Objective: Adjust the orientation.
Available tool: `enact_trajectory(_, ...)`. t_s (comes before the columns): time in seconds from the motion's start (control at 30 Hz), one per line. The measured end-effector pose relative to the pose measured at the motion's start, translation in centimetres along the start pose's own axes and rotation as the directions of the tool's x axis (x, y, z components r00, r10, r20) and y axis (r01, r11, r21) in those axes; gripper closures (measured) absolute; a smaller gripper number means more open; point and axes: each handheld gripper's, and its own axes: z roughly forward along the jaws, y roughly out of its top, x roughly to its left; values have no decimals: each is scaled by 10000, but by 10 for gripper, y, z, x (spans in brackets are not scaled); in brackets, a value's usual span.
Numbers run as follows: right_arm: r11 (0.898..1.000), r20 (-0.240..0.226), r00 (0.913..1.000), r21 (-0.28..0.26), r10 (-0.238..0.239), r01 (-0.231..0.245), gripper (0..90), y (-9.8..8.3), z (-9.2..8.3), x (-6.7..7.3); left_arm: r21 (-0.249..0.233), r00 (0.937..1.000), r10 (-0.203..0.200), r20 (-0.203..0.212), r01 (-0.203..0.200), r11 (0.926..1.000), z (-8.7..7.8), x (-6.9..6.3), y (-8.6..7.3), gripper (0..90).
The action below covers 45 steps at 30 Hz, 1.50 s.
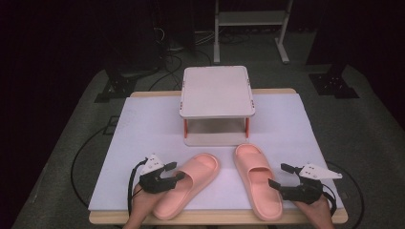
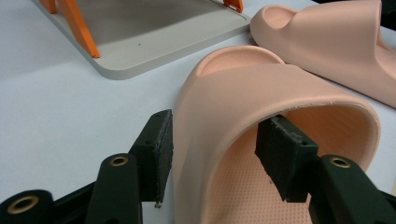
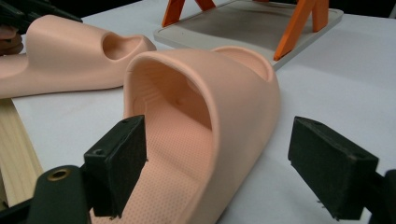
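Observation:
Two pink foam slippers lie side by side on the white sheet, toes toward the rack. My left gripper [image 1: 175,171] is at the left slipper [image 1: 188,183] and straddles its strap's side wall. In the left gripper view one pad [image 2: 159,154] stands just outside the left slipper [image 2: 233,93] and the other sits under the strap; the left gripper [image 2: 212,154] is open. My right gripper [image 1: 278,175] is open wide at the right slipper [image 1: 256,179]. In the right gripper view the right gripper [image 3: 217,163] has one jaw inside the right slipper [image 3: 233,93] and the other well clear outside.
A small two-level rack [image 1: 217,90] with orange posts stands at the back middle of the white sheet [image 1: 143,129]. Its lower tray [image 2: 154,28] lies just beyond the slippers' toes. The wooden table edge [image 3: 14,154] runs along the near side.

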Motion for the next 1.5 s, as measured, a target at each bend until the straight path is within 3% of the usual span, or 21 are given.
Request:
enact_trajectory(0.27,9986,126,9992,393,-366,361,241,5,11,4,545,9986,521,-38,-518,9972,4,-4,2,448)
enact_trajectory(0.5,9967,226,9981,590,-573,559,347,9,18,3,889,9964,849,-51,-842,9925,8,-5,3,511)
enact_trajectory(0.67,9943,343,9966,774,-755,726,439,10,24,2,915,9977,676,-108,-663,9936,10,-3,3,546)
enact_trajectory(1.0,9876,787,9879,938,-1335,1260,599,12,32,0,1019,9965,802,-250,-773,9918,11,-1,3,630)
enact_trajectory(1.23,9913,1024,9890,876,-1071,982,638,11,32,1,831,9963,767,-377,-733,9938,10,-1,2,687)
enact_trajectory(1.5,9910,1591,9803,836,-1167,1044,703,10,32,5,744,9961,662,-584,-618,9953,9,-2,0,732)
